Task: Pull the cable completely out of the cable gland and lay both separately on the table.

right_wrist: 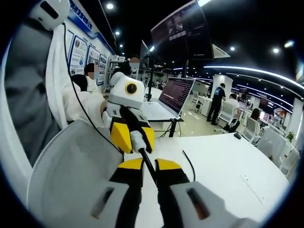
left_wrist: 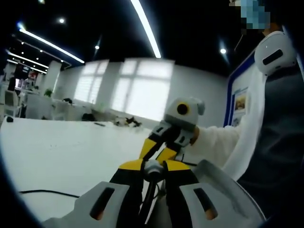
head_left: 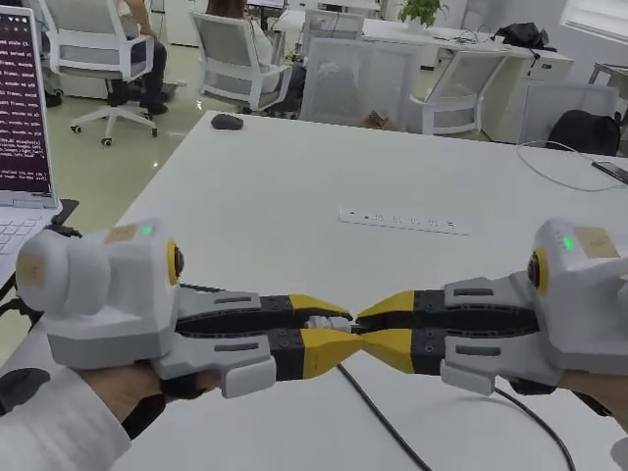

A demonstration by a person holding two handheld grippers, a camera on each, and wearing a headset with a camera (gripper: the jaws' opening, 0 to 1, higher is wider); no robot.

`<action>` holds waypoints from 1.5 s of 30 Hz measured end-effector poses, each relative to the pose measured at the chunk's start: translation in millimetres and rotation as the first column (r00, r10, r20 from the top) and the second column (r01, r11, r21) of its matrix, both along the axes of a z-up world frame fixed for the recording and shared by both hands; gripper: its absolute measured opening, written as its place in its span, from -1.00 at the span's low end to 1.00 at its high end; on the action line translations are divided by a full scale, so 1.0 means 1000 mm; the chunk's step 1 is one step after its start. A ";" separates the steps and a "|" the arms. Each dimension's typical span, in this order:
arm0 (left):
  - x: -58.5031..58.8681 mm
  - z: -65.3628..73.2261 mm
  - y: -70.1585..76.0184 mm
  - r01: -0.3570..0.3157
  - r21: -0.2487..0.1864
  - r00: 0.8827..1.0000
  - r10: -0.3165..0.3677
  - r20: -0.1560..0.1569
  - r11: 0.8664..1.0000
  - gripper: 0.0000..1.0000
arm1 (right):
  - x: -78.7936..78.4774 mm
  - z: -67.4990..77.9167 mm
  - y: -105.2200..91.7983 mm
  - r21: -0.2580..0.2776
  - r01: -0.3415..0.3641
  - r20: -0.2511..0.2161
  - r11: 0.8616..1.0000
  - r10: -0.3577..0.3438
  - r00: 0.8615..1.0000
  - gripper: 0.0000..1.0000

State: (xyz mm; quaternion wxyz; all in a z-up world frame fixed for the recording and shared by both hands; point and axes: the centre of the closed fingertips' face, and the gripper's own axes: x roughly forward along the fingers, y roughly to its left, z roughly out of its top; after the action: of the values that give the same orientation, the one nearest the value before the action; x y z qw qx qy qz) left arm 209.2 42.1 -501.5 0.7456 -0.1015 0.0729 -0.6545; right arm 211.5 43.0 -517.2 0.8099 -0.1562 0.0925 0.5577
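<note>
The left gripper (head_left: 343, 327) and the right gripper (head_left: 378, 330) are meeting tip to tip above the white tabletop (head_left: 294, 167), on the person's side of the white socket strip (head_left: 402, 220).

The left gripper is clamping the grey cable gland (head_left: 319, 322). Its own view is showing the gland pinched between the yellow tips, with the jaws closed onto it.

The right gripper is pinching the black cable (head_left: 383, 417), its jaws drawn almost together on it just beside the gland. The cable is entering the gland and is not pulled free.

Below the tips, the cable is dropping to the tabletop and trailing farther from the socket strip, toward the person's edge.

An open laptop (head_left: 22, 118) is standing well to the left of the socket strip.
</note>
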 end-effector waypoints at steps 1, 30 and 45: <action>0.001 0.001 0.000 -0.004 -0.005 1.000 0.004 0.007 1.000 -0.66 | 0.000 0.001 0.000 0.004 0.003 0.004 1.000 -0.003 1.000 -0.82; 0.016 0.014 0.014 -0.084 -0.067 0.996 0.085 0.004 0.994 -0.66 | 0.009 -0.003 -0.046 0.060 0.129 -0.013 0.990 -0.128 0.992 -0.88; 0.018 0.012 0.013 -0.085 -0.051 0.996 0.087 0.022 0.995 -0.67 | 0.003 -0.016 -0.061 0.045 0.175 -0.035 0.983 -0.174 0.984 -0.89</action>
State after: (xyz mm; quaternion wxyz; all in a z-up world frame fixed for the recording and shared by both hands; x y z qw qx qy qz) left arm 226.9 55.4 -489.7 0.7712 -0.1151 0.0431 -0.6246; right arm 214.3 -17.9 -532.7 0.8577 -0.1192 0.1049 0.4891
